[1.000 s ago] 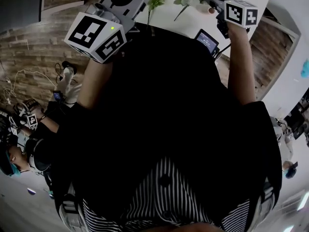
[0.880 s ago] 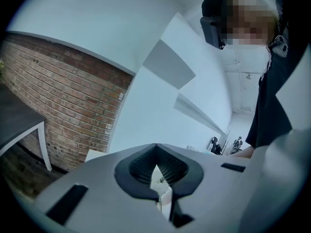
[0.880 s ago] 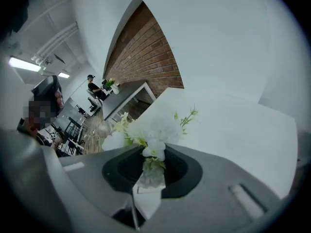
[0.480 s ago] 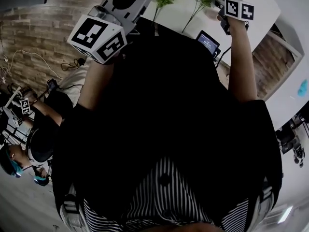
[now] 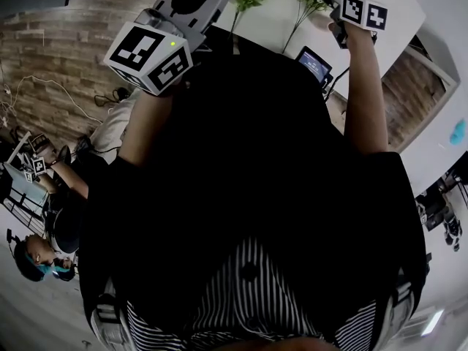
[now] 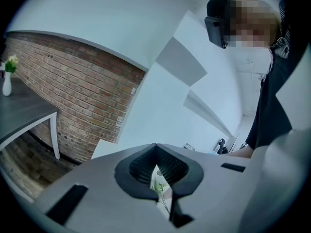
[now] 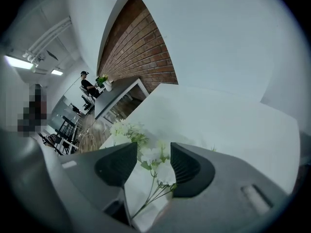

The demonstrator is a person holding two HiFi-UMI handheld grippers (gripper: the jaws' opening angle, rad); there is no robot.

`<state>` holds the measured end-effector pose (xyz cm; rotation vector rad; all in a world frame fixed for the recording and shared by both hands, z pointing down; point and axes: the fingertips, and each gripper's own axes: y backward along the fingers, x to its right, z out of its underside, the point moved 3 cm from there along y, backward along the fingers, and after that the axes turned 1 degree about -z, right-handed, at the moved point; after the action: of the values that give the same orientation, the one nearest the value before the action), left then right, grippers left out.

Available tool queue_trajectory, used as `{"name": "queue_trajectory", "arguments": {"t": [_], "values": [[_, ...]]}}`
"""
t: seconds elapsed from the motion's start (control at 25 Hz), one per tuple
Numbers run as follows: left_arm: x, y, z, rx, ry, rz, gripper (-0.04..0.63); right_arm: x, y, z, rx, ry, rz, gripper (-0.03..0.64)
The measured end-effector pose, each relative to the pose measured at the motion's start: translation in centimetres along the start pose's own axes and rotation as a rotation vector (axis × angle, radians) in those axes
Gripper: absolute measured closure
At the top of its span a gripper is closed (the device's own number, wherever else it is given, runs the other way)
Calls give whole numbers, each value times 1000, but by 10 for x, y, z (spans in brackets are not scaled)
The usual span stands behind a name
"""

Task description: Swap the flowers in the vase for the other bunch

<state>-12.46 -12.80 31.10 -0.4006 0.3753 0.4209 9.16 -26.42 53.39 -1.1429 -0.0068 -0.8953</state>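
Jaws just eased apart and clasping nothing, the right claw (image 7: 152,152) hung over the bunch of white blossoms on thin green stems (image 7: 164,171), which lay between its jaws on the white table (image 7: 228,125); a clean release likely needed a wider spread, then a straight lift.

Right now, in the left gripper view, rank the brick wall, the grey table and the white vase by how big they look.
1. brick wall, largest
2. grey table
3. white vase, smallest

The vase stands far off on that table, so its tiny look says little about its true size.
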Motion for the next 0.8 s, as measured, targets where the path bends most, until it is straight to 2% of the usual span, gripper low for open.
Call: {"name": "queue_trajectory", "arguments": {"t": [0.16,0.48,0.64,0.8], "values": [[-2,-4,0,0,1,20,595,-11,4,-12,27,12,-17,405],[-16,-1,-5,-9,8,52,595,-65,4,-40,64,34,-107,405],[-25,10,-8,-8,14,58,595,-95,-18,-38,34,49,-140,403],[-32,18,-8,-10,16,59,595,-111,-48,-28,-16,45,-153,367]]}}
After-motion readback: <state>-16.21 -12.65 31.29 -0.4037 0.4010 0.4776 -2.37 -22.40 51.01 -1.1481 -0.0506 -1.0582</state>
